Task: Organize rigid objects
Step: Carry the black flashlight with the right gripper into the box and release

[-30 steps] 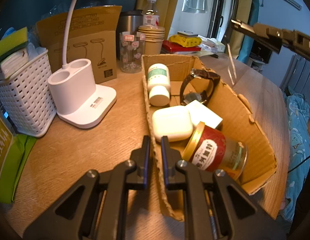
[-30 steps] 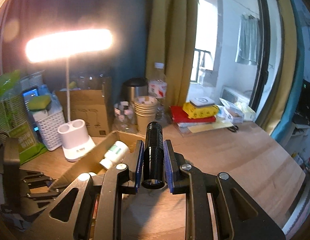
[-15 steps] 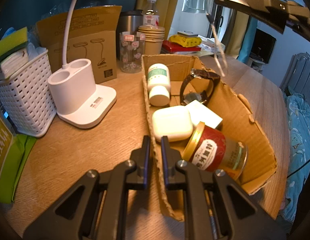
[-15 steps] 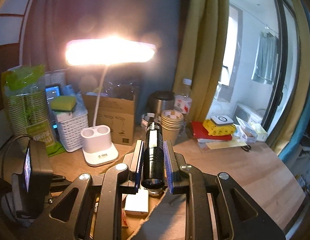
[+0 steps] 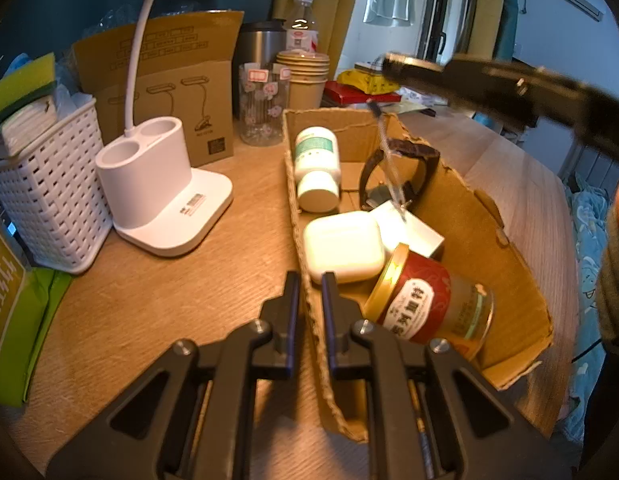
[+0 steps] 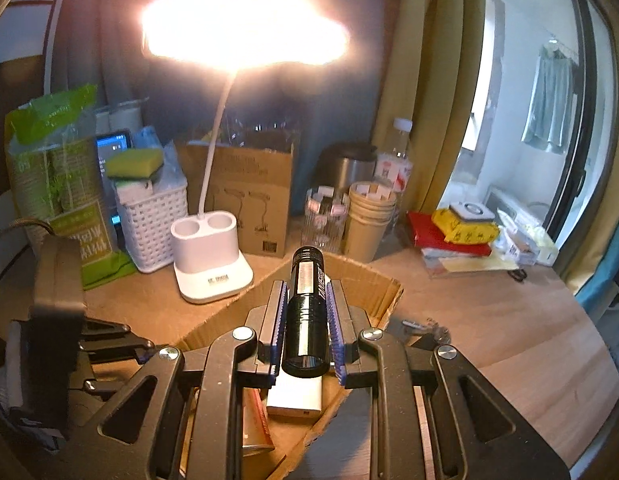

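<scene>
An open cardboard box (image 5: 505,240) lies on the wooden desk. It holds a white pill bottle (image 5: 315,168), a brown-strapped watch (image 5: 393,178), a white case (image 5: 341,246), a small white box (image 5: 413,230) and a red jar (image 5: 429,308). My left gripper (image 5: 309,280) is shut on the box's left wall. My right gripper (image 6: 307,292) is shut on a black flashlight (image 6: 307,304) and holds it above the box (image 6: 373,284); it shows blurred at the upper right of the left wrist view (image 5: 489,80), with a cord dangling into the box.
A white lamp base (image 5: 157,188) stands left of the box, a white basket (image 5: 41,196) and green pack (image 5: 13,312) further left. A cardboard lamp carton (image 5: 169,80), glass (image 5: 263,104), paper cups (image 5: 305,80) and books (image 6: 453,232) stand at the back.
My right gripper has moved left and down with the flashlight, from beside the box to over it. My left gripper has stayed clamped on the box wall.
</scene>
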Available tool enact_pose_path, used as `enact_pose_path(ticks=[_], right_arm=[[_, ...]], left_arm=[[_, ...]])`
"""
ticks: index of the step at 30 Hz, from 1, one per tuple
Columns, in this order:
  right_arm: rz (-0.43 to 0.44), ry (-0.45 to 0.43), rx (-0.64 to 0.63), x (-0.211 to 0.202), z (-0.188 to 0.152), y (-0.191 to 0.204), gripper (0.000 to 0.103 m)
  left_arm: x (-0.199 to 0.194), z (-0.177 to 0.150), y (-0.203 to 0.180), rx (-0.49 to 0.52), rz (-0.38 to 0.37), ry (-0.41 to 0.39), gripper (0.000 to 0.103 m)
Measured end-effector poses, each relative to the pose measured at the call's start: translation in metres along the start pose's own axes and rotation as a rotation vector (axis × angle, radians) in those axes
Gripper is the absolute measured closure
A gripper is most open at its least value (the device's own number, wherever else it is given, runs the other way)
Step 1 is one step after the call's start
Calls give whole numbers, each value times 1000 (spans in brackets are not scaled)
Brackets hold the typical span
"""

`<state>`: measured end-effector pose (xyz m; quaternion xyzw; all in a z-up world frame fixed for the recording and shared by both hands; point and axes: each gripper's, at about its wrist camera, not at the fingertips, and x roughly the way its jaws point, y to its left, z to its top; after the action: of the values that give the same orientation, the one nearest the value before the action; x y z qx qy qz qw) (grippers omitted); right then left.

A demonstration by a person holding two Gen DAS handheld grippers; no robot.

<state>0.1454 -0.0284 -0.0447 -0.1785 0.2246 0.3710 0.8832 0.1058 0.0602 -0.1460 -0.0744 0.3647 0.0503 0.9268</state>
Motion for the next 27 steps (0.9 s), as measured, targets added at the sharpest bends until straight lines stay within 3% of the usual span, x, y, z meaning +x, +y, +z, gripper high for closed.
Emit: enact_pose_path(ticks=[15,27], right_arm=[[38,161,-37,54,-24,7,82],[17,183,-18,62,-29,-4,86]], left_arm=[[0,0,0,0,0,0,91],[0,0,0,1,-1,0,91]])
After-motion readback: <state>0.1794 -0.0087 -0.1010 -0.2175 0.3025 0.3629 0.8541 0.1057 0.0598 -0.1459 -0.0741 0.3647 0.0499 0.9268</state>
